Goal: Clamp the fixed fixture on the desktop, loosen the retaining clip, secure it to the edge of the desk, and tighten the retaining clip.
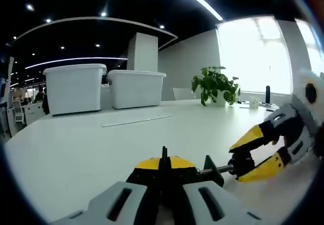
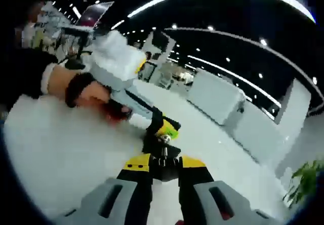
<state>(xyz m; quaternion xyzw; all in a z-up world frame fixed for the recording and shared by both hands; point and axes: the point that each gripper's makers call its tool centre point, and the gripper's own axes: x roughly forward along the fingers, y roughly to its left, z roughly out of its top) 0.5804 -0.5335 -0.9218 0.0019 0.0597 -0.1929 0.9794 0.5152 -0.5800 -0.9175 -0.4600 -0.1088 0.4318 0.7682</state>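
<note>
Black-and-yellow fixture [image 1: 169, 170] with metal screw, between 2 tools' jaws

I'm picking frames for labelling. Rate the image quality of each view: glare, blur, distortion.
Left gripper view: mostly sharp, but the window is blown out white and its glare washes the right tongs; fisheye bends the ceiling lights. Right gripper view: tilted and softer, the person's hand smeared by motion blur, the storage bins hazy; the fixture between the tongs stays readable.
</note>
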